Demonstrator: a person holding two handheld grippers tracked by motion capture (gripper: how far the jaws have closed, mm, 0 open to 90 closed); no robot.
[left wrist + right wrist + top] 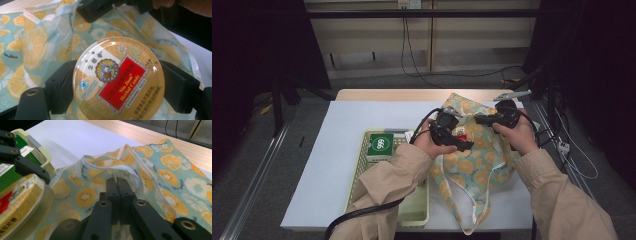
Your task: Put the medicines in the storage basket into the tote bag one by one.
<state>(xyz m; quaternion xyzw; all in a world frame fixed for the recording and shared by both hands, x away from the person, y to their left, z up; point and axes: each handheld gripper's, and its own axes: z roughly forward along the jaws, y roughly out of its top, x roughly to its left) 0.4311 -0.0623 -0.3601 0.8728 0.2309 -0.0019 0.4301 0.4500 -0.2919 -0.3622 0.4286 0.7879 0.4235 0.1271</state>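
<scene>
Holding the round herbal candy tin across its rim in the wide-spread left gripper, over the fruit-print cloth bag, we find it rigid, glossy, probably slippery. Our right gripper is pinched closed, seemingly on the bag's soft mouth hem, the best hold.

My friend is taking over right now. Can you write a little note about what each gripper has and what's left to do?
Left gripper: shut on the round Nin Jiom Herbal Candy tin, held over the bag.
Right gripper: shut, pinching the white-trimmed rim of the fruit-print bag to hold its mouth up.
Basket: left of the bag, with a green box inside.
Done: tin picked up, bag mouth lifted.
Left: probably lower the tin into the bag, then let go.
</scene>
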